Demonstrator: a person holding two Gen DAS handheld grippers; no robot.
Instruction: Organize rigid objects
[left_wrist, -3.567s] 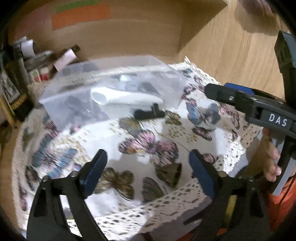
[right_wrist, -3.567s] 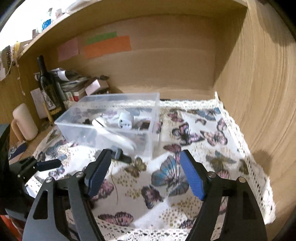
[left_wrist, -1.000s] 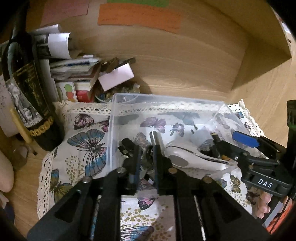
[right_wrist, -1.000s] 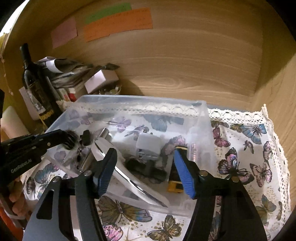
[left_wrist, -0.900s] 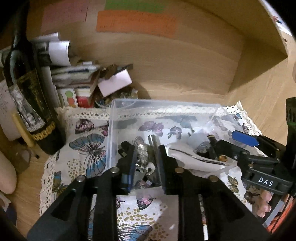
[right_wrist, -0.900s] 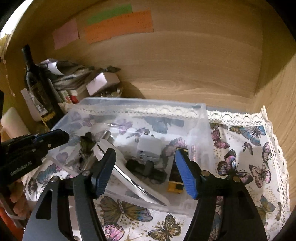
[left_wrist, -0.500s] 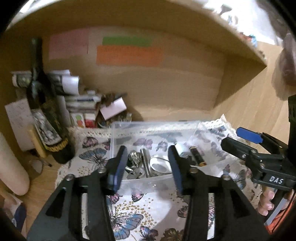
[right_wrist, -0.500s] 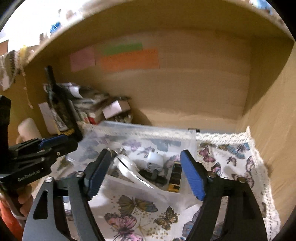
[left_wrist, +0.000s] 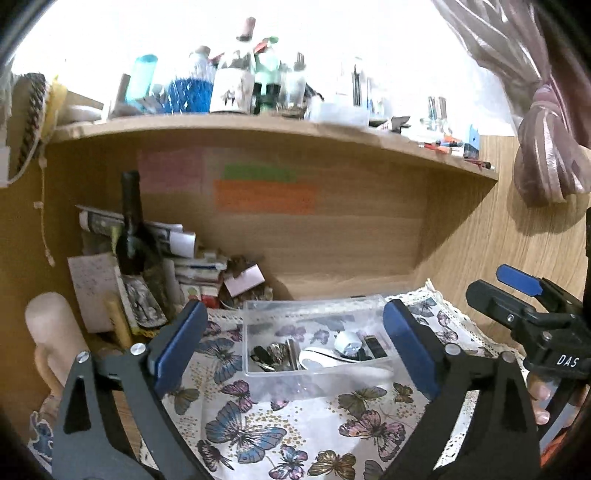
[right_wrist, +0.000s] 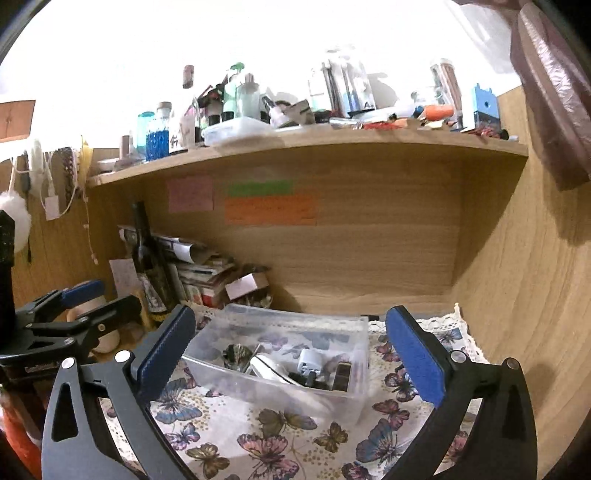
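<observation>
A clear plastic box stands on a butterfly-print cloth in a wooden alcove. It also shows in the right wrist view. In it lie several small rigid objects: a white curved piece, dark metal bits, a white plug and a black block. My left gripper is open and empty, held back from the box. My right gripper is open and empty, also back from it. Each gripper shows in the other's view: the right, the left.
A dark wine bottle, stacked papers and small boxes and a pale cylinder crowd the alcove's left side. A shelf overhead carries many bottles. The wooden side wall closes the right.
The left gripper was shut inside the box, then opened and drew back and up. The right gripper also pulled back from the box. Both views now take in the whole alcove and shelf.
</observation>
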